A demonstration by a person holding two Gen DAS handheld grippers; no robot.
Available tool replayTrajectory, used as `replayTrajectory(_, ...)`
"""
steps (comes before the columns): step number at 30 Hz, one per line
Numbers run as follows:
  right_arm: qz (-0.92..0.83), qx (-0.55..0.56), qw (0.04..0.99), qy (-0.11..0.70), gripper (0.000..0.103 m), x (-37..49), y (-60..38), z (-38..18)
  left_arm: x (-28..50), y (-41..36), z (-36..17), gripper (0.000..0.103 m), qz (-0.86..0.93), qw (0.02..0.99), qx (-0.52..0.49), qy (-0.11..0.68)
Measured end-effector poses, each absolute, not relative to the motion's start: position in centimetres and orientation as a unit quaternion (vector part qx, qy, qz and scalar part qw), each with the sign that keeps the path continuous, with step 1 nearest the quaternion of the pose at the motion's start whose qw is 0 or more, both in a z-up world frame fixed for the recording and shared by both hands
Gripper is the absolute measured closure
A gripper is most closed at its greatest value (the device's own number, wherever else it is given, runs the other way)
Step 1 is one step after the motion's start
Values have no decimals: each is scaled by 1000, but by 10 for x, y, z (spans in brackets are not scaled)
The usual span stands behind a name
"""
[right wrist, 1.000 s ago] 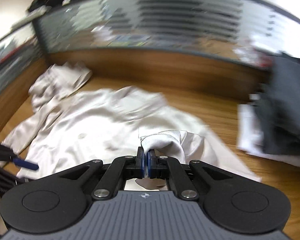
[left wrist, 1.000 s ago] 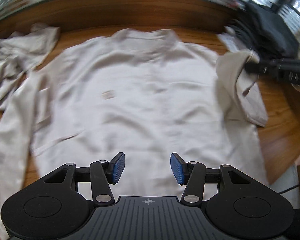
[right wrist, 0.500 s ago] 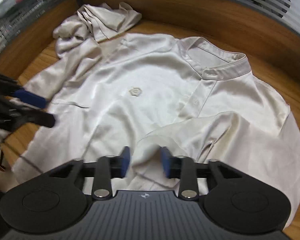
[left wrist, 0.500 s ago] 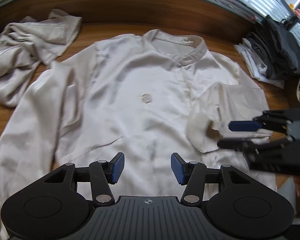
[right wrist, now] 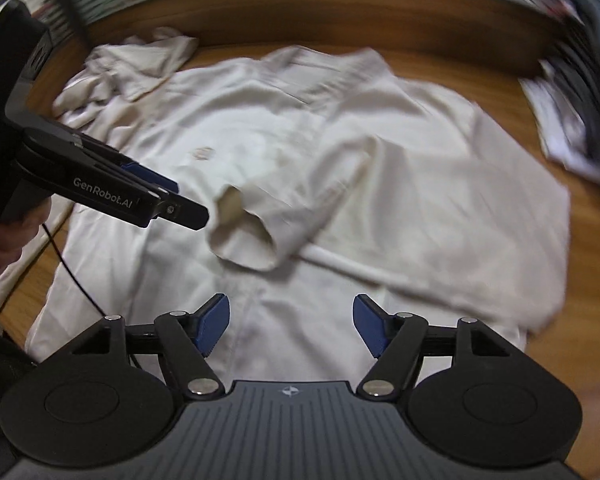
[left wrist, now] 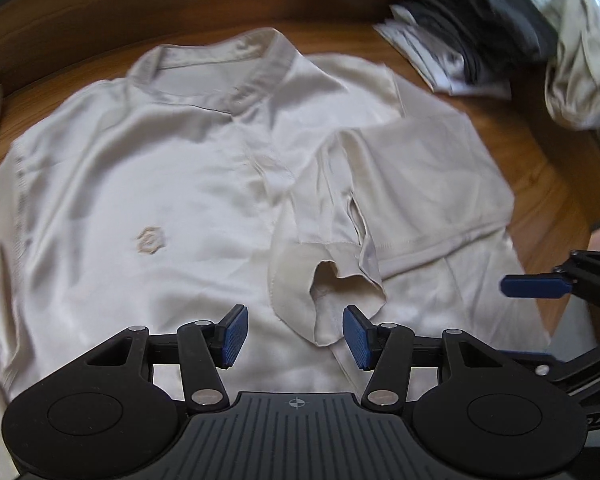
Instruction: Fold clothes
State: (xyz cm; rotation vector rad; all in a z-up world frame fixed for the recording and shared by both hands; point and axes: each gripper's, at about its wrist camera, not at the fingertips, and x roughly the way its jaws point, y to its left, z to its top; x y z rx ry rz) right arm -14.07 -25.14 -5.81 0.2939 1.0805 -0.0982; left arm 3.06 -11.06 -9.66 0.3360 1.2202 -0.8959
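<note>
While both of my tools hang over the wooden table (left wrist: 548, 184), the cream shirt (left wrist: 148, 168) lies flat just ahead of them, front up. Its sleeve (left wrist: 416, 196) is folded across the chest, with the cuff (left wrist: 324, 280) just beyond the left gripper (left wrist: 296, 336), whose blue pads stand apart, empty. The right gripper (right wrist: 292, 326) is likewise spread, grasping nothing. Dark clothes (left wrist: 472, 8) sit beyond to the right.

Each fisheye camera sits just behind its own hand-held gripper and looks forward and down, close over the desk (left wrist: 540, 168). Both views share the pale shirt (left wrist: 180, 184) with its folded sleeve (right wrist: 340, 200); each also catches the other's gripper at its edge.
</note>
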Motion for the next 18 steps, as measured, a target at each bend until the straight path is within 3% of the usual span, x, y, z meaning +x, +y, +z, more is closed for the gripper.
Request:
replayTrajectory(12,-129,198,812,533,25,-172,-273,-100,77,-109,-98,49,-326,782,141,513)
replayTrajectory(18,-132,184,809,542,25,-171,-274,-102,110,-67,-102,50,-282,781,88,550)
